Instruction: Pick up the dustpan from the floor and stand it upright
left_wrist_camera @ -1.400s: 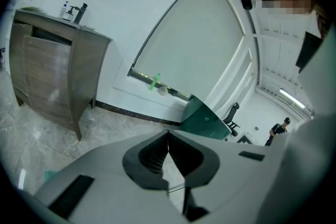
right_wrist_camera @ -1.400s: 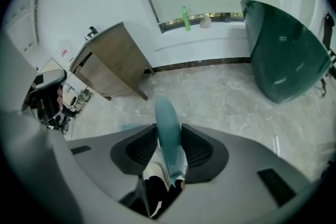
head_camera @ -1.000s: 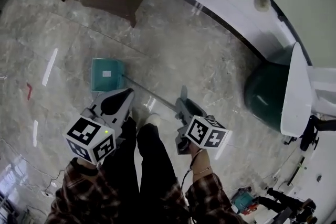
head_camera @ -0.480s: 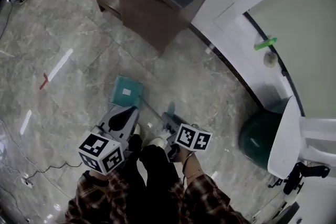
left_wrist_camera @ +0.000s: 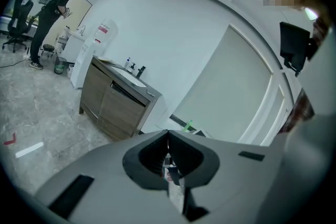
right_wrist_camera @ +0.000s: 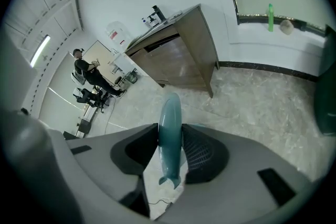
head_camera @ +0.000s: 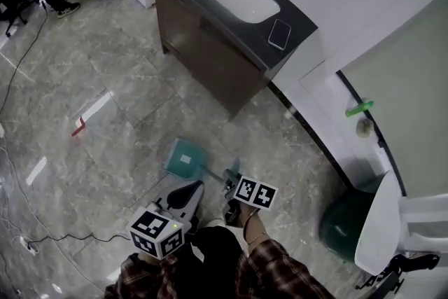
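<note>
The dustpan (head_camera: pixel 185 159) is seen low on the floor (head_camera: pixel 105 115), out from the floor's wall edge and near the front corner of the sink cabinet (head_camera: pixel 210 63), with its teal pan turned up toward the head view. Whether its lip touches the floor cannot be told. Its handle (right_wrist_camera: pixel 169 128) is pinched between the jaws of the right gripper (head_camera: pixel 232 185), and the teal grip runs up through them and out past their tips. The left gripper (left_wrist_camera: pixel 168 135) is held just beside the right one, by the person's legs, with its jaws pressed together on nothing. The pick-up is judged to be done and the standing-up step to be in hand. Next, the handle needs to be swung to vertical over the pan and the pan settled on the floor. The pinch should be loosened only once the dustpan balances, and the left gripper could be used to steady it.
</note>
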Tool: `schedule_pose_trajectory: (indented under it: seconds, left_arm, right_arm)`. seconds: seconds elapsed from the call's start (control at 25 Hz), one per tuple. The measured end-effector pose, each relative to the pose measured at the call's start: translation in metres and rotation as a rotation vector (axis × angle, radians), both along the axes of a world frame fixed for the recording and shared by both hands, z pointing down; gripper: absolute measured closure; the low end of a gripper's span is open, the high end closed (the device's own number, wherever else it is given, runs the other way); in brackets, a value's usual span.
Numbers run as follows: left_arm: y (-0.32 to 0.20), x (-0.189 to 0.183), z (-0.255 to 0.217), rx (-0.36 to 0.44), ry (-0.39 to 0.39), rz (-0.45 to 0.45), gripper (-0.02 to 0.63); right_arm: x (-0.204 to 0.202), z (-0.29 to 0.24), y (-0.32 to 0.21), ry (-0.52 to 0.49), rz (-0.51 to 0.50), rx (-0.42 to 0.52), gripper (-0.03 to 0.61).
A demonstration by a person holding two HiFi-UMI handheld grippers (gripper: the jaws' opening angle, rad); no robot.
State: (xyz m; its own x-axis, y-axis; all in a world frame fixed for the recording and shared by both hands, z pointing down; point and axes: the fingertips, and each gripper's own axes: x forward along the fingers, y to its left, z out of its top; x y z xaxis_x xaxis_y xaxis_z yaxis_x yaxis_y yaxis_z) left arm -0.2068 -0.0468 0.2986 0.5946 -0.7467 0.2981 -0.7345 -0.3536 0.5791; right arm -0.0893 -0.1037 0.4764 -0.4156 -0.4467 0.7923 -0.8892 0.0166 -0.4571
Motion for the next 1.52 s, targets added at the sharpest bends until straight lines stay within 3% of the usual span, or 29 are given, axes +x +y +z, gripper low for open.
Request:
schedule_pose_trajectory:
  seconds: [0.28,0.52,0.76,1.12,1.28,1.52]
  left_arm:
    - [-0.008,0.0,-0.032,0.048,-0.009,0.022,0.602]
    - [-0.009,0.008,-0.052,0.08,-0.001,0.057,0.602]
    - [-0.019,0.05,-0.088,0.121,0.003,0.143,0.602]
    - [-0.017,0.113,-0.167,0.224,0.022,0.204,0.602]
    - [-0.011,0.137,-0.193,0.261,0.051,0.203,0.603]
    - [-0.01,0.161,-0.207,0.29,0.04,0.208,0.602]
  right_arm:
    - [0.011,-0.029,0.002,0.052,-0.038,0.034,0.437]
    - [0.015,-0.08,0.007,-0.013,-0.004,0.14,0.437]
    - [0.019,-0.171,0.017,-0.133,-0.053,0.34,0.437]
    - [0.042,-0.316,0.029,-0.025,-0.216,0.689,0.442]
    - [0.068,-0.359,0.041,0.024,-0.242,0.809,0.507]
    - [0.103,-0.385,0.049,0.046,-0.212,0.886,0.565]
